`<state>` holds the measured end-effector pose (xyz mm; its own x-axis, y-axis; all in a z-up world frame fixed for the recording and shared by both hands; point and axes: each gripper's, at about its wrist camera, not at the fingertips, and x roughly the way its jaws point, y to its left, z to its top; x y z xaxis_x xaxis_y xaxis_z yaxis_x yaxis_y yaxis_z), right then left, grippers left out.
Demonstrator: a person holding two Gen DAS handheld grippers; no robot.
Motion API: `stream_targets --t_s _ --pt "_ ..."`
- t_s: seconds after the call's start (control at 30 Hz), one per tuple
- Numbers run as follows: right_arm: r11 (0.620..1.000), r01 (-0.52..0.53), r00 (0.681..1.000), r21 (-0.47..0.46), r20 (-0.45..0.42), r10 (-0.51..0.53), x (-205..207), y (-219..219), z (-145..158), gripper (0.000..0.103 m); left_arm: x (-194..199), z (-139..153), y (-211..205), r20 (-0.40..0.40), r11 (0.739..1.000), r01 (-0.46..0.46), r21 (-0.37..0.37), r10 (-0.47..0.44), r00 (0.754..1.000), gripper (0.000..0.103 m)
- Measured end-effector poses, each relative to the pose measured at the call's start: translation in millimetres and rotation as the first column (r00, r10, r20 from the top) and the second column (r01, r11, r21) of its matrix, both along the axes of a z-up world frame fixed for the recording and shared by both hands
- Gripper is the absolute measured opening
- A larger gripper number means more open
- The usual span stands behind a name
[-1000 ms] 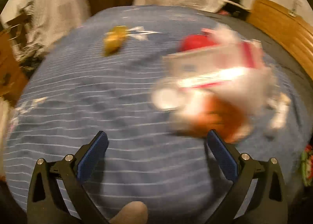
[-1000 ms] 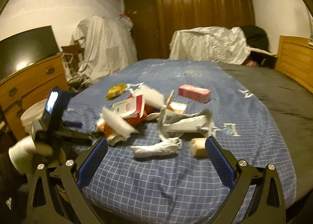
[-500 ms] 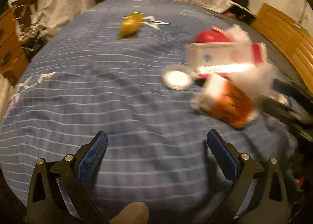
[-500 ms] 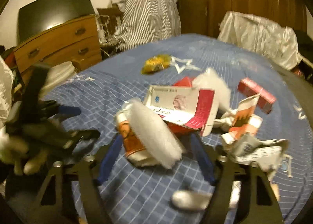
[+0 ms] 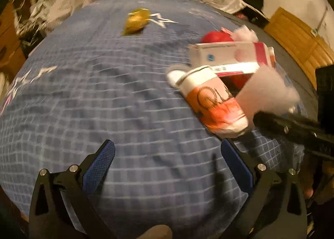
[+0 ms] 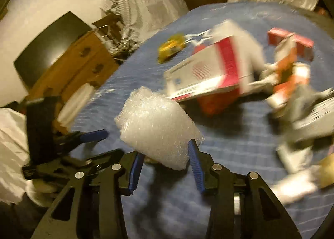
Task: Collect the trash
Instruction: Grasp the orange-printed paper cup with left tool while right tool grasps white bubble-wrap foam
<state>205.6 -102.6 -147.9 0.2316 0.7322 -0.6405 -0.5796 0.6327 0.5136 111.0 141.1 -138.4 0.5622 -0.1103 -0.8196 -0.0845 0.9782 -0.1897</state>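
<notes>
Right of the white-and-red box (image 6: 208, 74), the paper trash (image 6: 296, 101) is smeared by blur; the cup (image 5: 215, 103) below that box is partly hidden behind bubble wrap (image 5: 267, 92).

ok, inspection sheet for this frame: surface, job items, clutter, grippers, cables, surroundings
Surface: bed with blue checked cover.
Job's things: bubble wrap piece; white-and-red carton; orange-and-white cup lying on its side; yellow wrapper apart from the pile; red box.
Clutter: blurred paper scraps at the right.
Grippers: right gripper closing, bubble wrap between the jaws; left gripper open, empty.
Cables: nothing seen.
Surroundings: wooden dresser, dark screen, striped covered heap.
</notes>
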Motion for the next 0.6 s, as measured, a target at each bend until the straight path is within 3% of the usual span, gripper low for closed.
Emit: stream_targets --t_s 0.13,0.27,0.43,0.6 --pt "0.997 -0.032 0.999 0.066 -0.028 0.034 -10.2 26.0 1.9 0.043 -9.5 5.2 20.1 0.012 0.999 -0.043 -0.012 0.043 0.999 0.098" --pt "0.998 0.055 0.995 0.021 0.078 -0.057 -19.9 7.8 29.3 0.042 -18.1 17.7 27.5 0.047 0.997 -0.059 -0.046 0.062 0.997 0.098" --pt "0.986 0.161 0.971 -0.045 0.188 -0.150 -32.6 -20.2 39.4 0.042 3.4 27.2 -8.1 0.111 1.000 0.004 0.012 -0.005 0.994 0.098" --pt "0.976 0.216 0.955 -0.040 0.217 -0.203 -36.6 -41.2 38.0 0.042 43.1 3.3 -29.9 0.052 0.996 -0.006 0.086 0.002 0.999 0.097"
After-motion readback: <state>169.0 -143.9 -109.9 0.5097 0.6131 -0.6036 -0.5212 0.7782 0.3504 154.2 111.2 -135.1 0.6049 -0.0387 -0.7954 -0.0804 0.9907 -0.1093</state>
